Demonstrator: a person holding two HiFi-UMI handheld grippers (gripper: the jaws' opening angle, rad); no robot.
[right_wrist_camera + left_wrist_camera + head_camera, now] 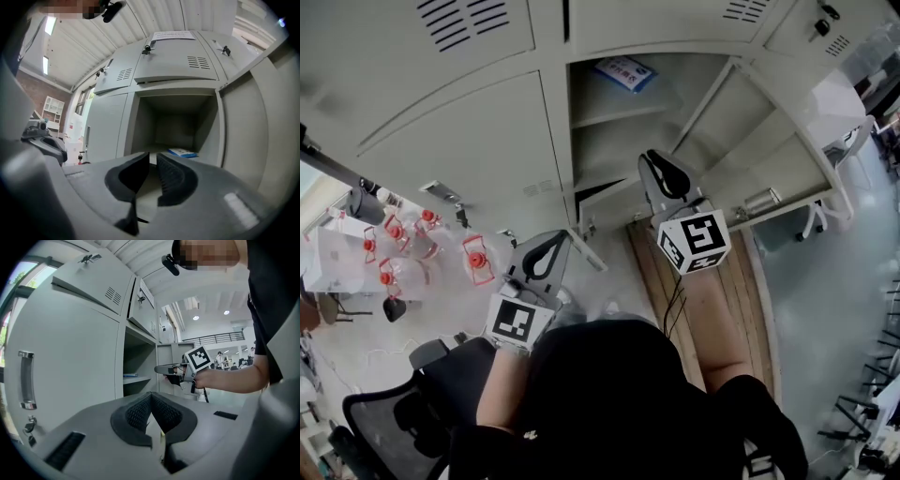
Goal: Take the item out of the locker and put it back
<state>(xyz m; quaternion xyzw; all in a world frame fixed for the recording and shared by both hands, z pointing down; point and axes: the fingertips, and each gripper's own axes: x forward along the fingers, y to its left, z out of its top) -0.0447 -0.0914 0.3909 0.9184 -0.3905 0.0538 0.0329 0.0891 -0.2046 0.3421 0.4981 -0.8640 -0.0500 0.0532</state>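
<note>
The item, a flat blue and white packet [623,72] [183,153], lies on the shelf inside the open locker compartment [609,141], apart from both grippers. My right gripper [654,157] [153,156] points into that compartment from just outside. Its jaws stand a narrow gap apart with nothing between them. My left gripper [561,236] [151,393] hangs lower and to the left, in front of the closed door beside the opening. Its pads meet at the tips and hold nothing. In the left gripper view the packet's edge [131,375] shows on the shelf, and the right gripper [161,370] reaches toward the opening.
The locker door [787,131] [262,131] is swung open on the right. Closed locker doors with a handle [27,379] and keys [29,426] fill the left. Red-capped bottles [403,253] and a black chair [394,412] stand at the lower left.
</note>
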